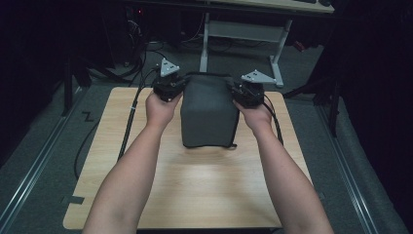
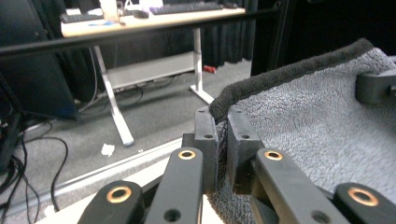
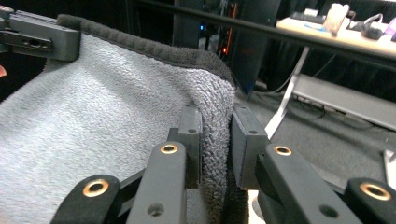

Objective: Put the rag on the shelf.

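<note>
A dark grey towel (image 1: pixel 209 114) hangs doubled over the far half of the wooden table (image 1: pixel 195 195), its lower edge resting on the tabletop. My left gripper (image 1: pixel 181 84) is shut on the towel's upper left corner, and my right gripper (image 1: pixel 237 90) is shut on its upper right corner. In the left gripper view the pads of my left gripper (image 2: pixel 223 135) pinch the dark hem of the towel (image 2: pixel 317 130). In the right gripper view the fluffy edge of the towel (image 3: pixel 93 116) sits squeezed between the pads of my right gripper (image 3: pixel 217 135). Each view shows the other gripper's jaw on the far corner.
Black cables (image 1: pixel 129 122) trail off the table's left side to the floor. A desk with white legs (image 1: pixel 243 34) stands behind the table and carries keyboards (image 2: pixel 187 7). Metal floor rails (image 1: pixel 34 170) run along both sides.
</note>
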A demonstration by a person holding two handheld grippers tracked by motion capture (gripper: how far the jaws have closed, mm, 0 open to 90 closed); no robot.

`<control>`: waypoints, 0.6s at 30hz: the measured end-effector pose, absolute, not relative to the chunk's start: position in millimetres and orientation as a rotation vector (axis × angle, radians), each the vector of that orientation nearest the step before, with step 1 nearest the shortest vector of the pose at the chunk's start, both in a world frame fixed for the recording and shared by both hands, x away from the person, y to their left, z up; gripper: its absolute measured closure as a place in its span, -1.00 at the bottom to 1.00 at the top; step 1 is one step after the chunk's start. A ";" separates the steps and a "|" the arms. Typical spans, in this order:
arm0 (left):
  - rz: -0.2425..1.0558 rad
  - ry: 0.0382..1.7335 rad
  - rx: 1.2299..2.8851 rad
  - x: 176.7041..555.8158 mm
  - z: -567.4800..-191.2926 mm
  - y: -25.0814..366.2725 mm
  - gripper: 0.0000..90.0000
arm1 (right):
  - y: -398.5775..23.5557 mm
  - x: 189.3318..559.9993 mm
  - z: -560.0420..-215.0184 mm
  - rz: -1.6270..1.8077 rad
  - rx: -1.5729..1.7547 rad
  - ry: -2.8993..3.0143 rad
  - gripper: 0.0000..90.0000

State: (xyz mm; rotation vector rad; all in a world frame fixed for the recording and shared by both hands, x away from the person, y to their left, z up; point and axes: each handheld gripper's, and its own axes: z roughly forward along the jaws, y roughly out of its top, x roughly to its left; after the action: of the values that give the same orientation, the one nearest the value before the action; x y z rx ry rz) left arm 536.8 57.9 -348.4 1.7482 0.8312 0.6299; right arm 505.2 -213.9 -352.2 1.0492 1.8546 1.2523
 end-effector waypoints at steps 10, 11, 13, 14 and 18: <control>0.586 0.865 1.797 542.2 -369.8 61.2 0.87 | -212.0 510.8 -372.0 1.216 1.043 1.904 0.71; 0.581 0.867 1.799 542.4 -371.5 61.7 0.87 | -211.7 511.1 -373.5 1.213 1.041 1.907 0.71; 0.568 0.875 1.802 543.1 -375.1 62.7 0.87 | -212.2 512.3 -376.0 1.214 1.034 1.918 0.71; 0.562 0.879 1.806 543.4 -376.9 63.0 0.87 | -212.5 512.6 -376.6 1.216 1.034 1.920 0.71; 0.540 0.887 1.822 543.7 -385.0 63.5 0.87 | -212.7 513.2 -379.7 1.210 1.040 1.927 0.71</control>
State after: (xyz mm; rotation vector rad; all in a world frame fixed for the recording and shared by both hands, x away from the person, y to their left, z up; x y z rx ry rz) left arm 543.7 63.5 -385.0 1.8218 0.8873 0.5395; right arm 513.2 -212.7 -379.7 1.0404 1.9274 1.2101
